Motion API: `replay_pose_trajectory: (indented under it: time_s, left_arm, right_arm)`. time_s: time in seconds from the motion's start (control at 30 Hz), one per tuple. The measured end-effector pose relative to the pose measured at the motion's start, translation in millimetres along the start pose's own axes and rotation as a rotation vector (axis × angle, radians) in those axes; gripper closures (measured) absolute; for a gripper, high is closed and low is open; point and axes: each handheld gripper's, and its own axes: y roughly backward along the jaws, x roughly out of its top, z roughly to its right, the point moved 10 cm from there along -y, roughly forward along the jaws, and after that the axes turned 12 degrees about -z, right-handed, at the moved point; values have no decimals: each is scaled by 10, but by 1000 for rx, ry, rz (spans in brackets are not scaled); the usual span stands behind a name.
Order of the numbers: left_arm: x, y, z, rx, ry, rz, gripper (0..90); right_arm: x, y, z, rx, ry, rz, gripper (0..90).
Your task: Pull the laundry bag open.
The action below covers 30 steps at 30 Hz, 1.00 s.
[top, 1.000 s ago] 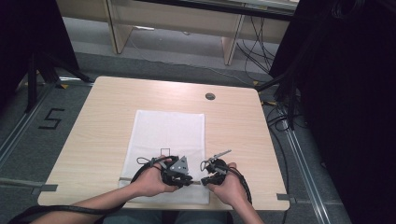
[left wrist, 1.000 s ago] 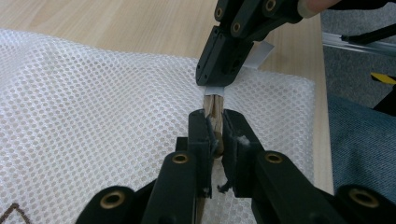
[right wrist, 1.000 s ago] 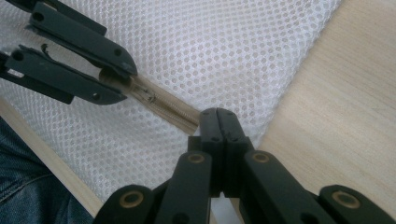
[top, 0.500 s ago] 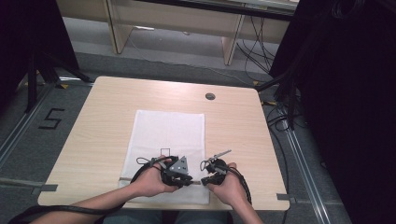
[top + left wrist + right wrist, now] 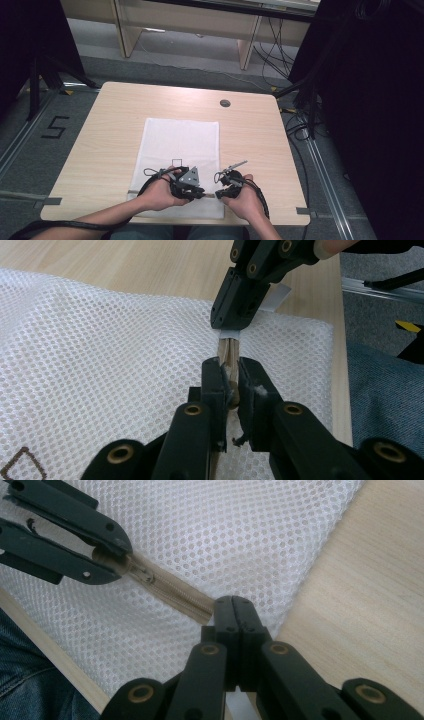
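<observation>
L gripper (image 5: 229,385): your fingers (image 5: 212,385) are clamped on the zip pull (image 5: 231,371) of the white mesh bag (image 5: 180,150), which lies flat on the counter (image 5: 110,125) under both hands, at its near edge. Keep that pinch firm; the pull is small and, I'd say, will slip out if you ease off.

Between the two grippers the tan zip (image 5: 172,592) runs straight from one set of fingers to the other. Keep it taut and level, w/o lifting the mesh, or the slider will likely snag the netting.

R gripper (image 5: 239,617): fingers (image 5: 226,617) pressed together on the end of the zip, at the bag's corner by the bare wood. Hold this end as the anchor, then draw the L hand along the zip line, not up or sideways. Go slow; stop if the mesh bunches ahead of the L fingers.
</observation>
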Motion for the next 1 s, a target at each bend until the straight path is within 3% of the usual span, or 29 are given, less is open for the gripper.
replay_pose_trajectory:
  time_s: [1.0]
  left_arm:
    - [-66,96,-17,11,4,1,819]
  right_arm:
    - [1,-1,4,-1,7,1,900]
